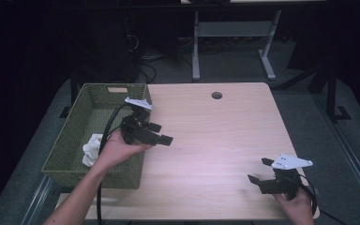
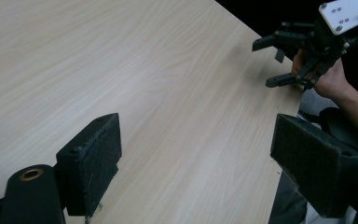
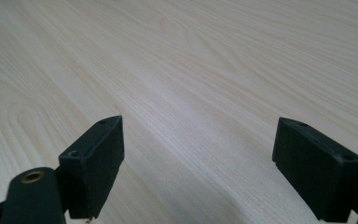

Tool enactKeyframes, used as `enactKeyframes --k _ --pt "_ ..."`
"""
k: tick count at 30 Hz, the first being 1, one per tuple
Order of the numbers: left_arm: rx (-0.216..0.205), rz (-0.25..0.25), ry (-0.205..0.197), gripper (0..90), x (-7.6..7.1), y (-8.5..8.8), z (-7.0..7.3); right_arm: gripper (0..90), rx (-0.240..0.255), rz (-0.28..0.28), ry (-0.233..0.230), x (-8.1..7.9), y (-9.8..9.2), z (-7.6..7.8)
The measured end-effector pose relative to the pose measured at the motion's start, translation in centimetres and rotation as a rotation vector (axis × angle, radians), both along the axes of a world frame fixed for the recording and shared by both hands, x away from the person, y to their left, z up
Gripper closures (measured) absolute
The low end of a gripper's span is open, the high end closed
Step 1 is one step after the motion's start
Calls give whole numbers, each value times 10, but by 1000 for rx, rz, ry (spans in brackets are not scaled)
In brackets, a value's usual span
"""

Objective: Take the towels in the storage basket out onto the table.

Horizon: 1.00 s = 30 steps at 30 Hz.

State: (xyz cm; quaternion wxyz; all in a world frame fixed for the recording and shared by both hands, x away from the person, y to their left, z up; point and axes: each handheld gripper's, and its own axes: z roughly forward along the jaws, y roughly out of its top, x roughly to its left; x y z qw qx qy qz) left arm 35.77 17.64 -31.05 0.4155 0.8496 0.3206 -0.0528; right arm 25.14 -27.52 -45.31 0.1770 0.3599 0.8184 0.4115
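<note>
Looking down from the high view, I've got a light wood table (image 1: 215, 140) with a round cable hole (image 1: 217, 95) near its far edge, sitting in a pretty dark room (grey carpet, white desk legs (image 1: 196, 47) and a tangle of cables (image 1: 143, 65) on the floor beyond it). A green woven basket (image 1: 75, 140) takes up the left side of the table, and the crumpled white cloth (image 1: 92, 149) lies inside it, toward the near end.

My left gripper (image 1: 161, 133) hovers just right of the basket rim, jaws spread apart with nothing between them; the left gripper view has bare wood grain between the pads. My right gripper (image 1: 261, 171) is over the near right corner of the table, well apart from the basket, jaws also wide and holding nothing. The tabletop between them is plain wood.
</note>
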Motion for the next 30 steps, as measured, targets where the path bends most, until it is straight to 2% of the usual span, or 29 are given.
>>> enactKeyframes --k 3,5,9,10,11,14,23,27,30 --pt "15 19 -3 155 3 12 6 162 -3 -3 7 0 1 -1" --pt "16 22 2 155 5 17 6 162 0 -2 11 0 1 -1" --pt "29 71 14 155 7 41 3 162 1 -2 1 0 1 1" --pt "29 71 14 155 7 41 3 162 1 -3 2 0 1 1" --pt "19 95 16 155 8 52 1 162 -1 -4 1 1 1 1" --pt "27 140 24 155 9 68 -1 162 -6 -4 7 1 2 0" --pt "87 225 36 156 11 102 -11 162 4 -7 6 1 4 1" --pt "127 267 48 157 11 114 -17 162 10 -11 6 0 3 1" --pt "176 300 46 157 12 121 -21 162 11 -8 4 0 3 1"
